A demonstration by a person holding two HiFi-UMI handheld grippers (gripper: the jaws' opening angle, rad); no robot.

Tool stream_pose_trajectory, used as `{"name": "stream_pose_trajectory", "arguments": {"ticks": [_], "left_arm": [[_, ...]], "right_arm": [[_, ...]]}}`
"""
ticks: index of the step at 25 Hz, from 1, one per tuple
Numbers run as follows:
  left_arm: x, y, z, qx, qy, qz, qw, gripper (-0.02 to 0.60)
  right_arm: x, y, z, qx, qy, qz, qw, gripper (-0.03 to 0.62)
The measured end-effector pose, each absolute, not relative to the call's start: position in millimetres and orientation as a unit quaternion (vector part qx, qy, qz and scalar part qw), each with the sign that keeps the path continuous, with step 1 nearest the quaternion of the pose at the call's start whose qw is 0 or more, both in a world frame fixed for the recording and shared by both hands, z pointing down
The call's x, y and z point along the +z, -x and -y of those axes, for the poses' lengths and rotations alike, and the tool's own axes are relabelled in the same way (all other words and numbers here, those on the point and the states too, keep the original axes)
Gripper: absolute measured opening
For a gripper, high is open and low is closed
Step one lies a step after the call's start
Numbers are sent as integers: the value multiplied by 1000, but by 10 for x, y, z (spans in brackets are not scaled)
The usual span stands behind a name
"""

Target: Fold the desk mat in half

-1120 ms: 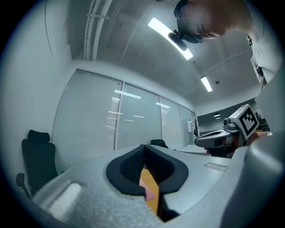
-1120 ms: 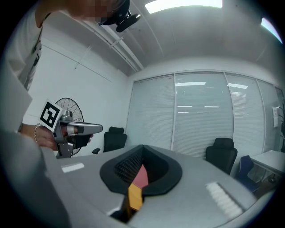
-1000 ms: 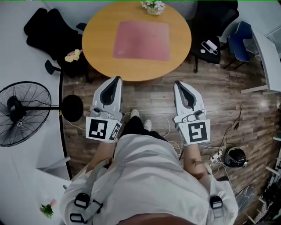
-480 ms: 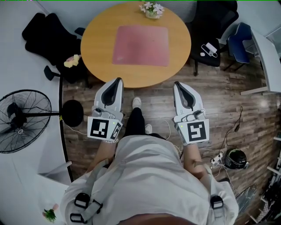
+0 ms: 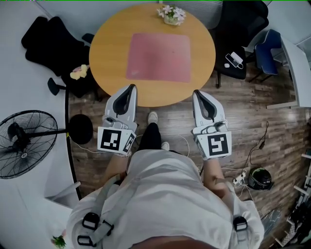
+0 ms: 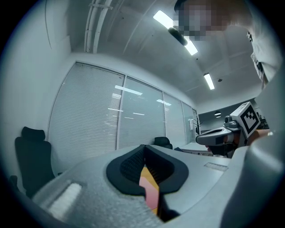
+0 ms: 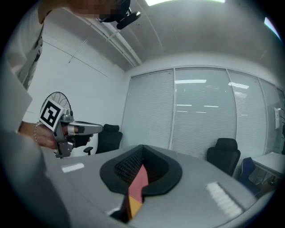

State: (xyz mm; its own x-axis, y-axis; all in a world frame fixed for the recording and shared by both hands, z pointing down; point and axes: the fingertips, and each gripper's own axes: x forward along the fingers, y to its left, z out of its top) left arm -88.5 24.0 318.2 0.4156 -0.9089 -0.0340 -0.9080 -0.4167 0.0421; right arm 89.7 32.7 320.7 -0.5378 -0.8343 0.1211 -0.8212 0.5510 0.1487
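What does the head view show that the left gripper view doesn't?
Head view only: the whole desk mat, flat and unfolded on the round table, flowers at the table's far edge, the fan, the wood floor. Left gripper view only: ceiling lights, window blinds, and the left gripper jaws up close, shut with nothing gripped. Both: the right gripper, black chairs, and the mat, though only a pink sliver of it shows past the jaws in the gripper view.
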Motion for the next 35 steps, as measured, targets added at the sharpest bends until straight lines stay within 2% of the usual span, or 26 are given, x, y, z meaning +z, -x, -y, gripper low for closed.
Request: {"name": "stream_pose_trajectory", "arguments": {"ticks": [21,35], "left_arm": [[3505,1383,1281,-11,-854,519,44,2],[4218,1684,1934,21,-842,530,99,10]], "right_arm": [[3303,-317,1095,-29,-489,866,103,5],[3272,-130,1695,-42,-483,869,97,5]]}}
